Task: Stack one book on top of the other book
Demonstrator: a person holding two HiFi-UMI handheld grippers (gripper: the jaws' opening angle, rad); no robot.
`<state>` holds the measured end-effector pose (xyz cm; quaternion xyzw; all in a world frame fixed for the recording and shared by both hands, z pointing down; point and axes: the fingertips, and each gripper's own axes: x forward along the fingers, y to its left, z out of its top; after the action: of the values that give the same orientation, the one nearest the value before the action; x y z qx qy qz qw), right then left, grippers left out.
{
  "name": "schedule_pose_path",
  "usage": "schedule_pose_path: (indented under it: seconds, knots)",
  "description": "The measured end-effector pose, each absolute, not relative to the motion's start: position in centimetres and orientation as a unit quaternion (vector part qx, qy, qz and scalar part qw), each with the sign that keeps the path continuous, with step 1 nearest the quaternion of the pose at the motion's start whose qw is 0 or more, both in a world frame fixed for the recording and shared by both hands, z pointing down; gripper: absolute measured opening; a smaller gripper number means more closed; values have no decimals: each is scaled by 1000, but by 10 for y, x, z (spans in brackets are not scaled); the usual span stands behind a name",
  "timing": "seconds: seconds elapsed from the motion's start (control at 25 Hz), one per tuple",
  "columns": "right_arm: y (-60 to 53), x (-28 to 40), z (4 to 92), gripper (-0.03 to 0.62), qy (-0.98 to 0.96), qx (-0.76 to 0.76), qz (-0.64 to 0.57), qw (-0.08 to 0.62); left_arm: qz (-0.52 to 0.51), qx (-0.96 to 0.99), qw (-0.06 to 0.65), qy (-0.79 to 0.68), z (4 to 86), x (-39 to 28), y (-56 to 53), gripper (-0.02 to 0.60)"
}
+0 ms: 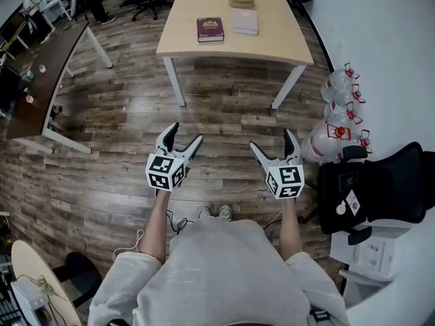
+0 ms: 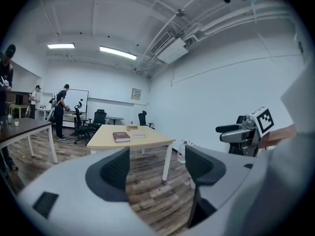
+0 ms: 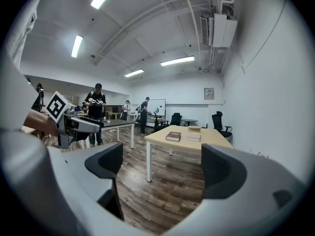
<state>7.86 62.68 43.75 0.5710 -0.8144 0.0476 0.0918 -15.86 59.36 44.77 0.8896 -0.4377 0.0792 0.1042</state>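
Left gripper (image 1: 186, 134), right gripper (image 1: 270, 140), head view: both held over wood floor (image 1: 224, 111), jaws spread, empty. Dark red book (image 1: 210, 29), gold ornament on cover, lies flat on pale table (image 1: 204, 49), just beside white book (image 1: 245, 22), well apart from grippers. Left gripper view: jaws wide, only floor between; books far ahead on table. Right gripper view: same, jaws wide, nothing held.

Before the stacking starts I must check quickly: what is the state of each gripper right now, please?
Left gripper: open, nothing between its jaws.
Right gripper: open, nothing between its jaws.
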Motion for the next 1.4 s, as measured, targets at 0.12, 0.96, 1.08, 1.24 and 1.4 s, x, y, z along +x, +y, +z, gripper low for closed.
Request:
schedule_pose_path:
  seconds: [0.12, 0.96, 1.08, 1.24, 1.4]
  knots:
    - [628, 80, 436, 485, -815, 570, 40, 96, 81, 887, 107, -441, 451, -157, 597, 351]
    - [619, 114, 436, 457, -827, 554, 23, 94, 89, 878, 86, -462, 448, -122, 592, 350]
    - [611, 118, 439, 453, -827, 554, 25, 94, 87, 877, 88, -464, 451, -120, 586, 350]
    - [597, 118, 440, 449, -826, 556, 23, 96, 86, 877, 91, -463, 456, -121, 571, 350]
    - [579, 117, 446, 448, -824, 556, 22, 102, 84, 878, 93, -461, 461, -119, 548, 349]
